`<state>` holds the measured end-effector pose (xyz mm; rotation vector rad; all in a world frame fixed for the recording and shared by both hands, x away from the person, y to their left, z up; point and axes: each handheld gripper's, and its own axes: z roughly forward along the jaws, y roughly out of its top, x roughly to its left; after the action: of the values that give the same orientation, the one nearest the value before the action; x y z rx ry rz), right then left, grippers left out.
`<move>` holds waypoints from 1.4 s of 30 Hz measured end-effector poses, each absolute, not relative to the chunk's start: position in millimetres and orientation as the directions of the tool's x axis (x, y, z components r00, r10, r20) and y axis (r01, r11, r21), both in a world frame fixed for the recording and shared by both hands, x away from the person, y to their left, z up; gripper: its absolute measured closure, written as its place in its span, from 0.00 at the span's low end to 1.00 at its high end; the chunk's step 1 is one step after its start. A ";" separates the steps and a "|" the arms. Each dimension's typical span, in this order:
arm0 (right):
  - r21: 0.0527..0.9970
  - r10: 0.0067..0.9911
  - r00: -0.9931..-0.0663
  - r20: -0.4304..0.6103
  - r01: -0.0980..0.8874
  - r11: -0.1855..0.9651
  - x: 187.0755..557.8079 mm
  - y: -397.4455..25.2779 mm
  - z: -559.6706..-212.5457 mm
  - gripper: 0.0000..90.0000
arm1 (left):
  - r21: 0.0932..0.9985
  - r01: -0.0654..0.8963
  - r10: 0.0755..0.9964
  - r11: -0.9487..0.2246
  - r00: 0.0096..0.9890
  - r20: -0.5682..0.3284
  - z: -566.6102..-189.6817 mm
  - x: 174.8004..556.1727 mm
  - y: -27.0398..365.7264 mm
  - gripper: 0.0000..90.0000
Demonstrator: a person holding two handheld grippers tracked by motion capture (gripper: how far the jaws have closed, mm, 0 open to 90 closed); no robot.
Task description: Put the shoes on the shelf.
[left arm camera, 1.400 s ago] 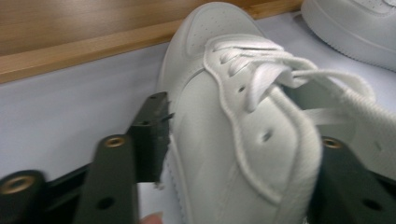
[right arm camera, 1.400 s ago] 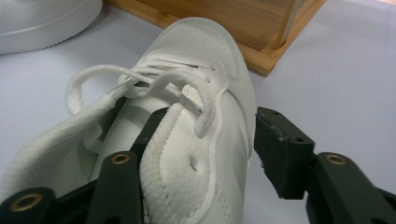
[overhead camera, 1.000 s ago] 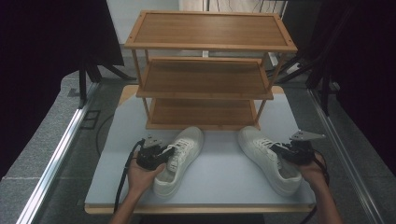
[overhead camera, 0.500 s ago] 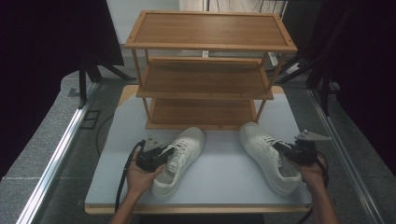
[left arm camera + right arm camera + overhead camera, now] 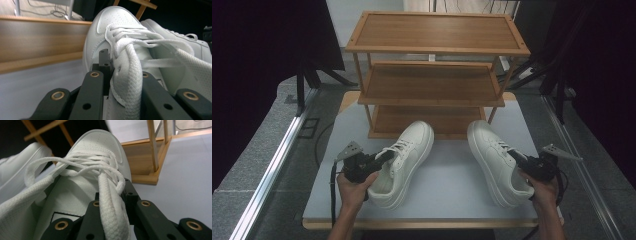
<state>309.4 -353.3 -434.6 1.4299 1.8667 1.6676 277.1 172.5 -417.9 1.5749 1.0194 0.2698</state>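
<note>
Two white lace-up sneakers lie on the pale table [image 5: 447, 187], toes toward a wooden three-shelf rack [image 5: 432, 75]. My left gripper [image 5: 384, 156] is shut on the left sneaker [image 5: 409, 150], its jaws clamping the side wall by the laces. In the left gripper view, the left gripper [image 5: 117, 72] straddles that laced edge of the left sneaker [image 5: 112, 22]. My right gripper [image 5: 518, 158] is shut on the right sneaker [image 5: 492, 155] in the same way. The right gripper view shows the right gripper [image 5: 112, 195] pinching the right sneaker [image 5: 97, 142] beside its laces.
Both toes lie just before the rack's bottom shelf [image 5: 432, 120], whose front posts [image 5: 153, 147] stand on either side. Dark curtains and stands flank the table. A metal rail [image 5: 277, 160] runs along the floor at left. Cables trail from both grippers.
Both sneakers have slid forward with the grippers shut on them, and their toes now lie close to the bottom shelf's front edge. The right sneaker has turned straighter.
</note>
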 end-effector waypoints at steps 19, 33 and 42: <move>0.829 0.706 -0.466 0.533 0.456 -0.325 299.4 -337.2 -422.5 0.92 | 0.849 0.474 0.629 0.233 0.592 -0.503 -402.1 277.2 187.5 0.92; 0.827 0.679 -0.481 0.555 0.406 -0.388 306.3 -327.1 -365.7 0.92 | 0.862 0.430 0.628 0.270 0.600 -0.496 -352.2 297.7 194.0 0.92; 0.825 0.674 -0.482 0.560 0.400 -0.399 319.5 -318.8 -337.3 0.92 | 0.858 0.415 0.621 0.303 0.597 -0.508 -323.4 316.9 191.2 0.92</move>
<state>319.5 -318.8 -337.3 1.4725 1.5900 1.9825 316.9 191.2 -323.4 1.3163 0.9946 0.1714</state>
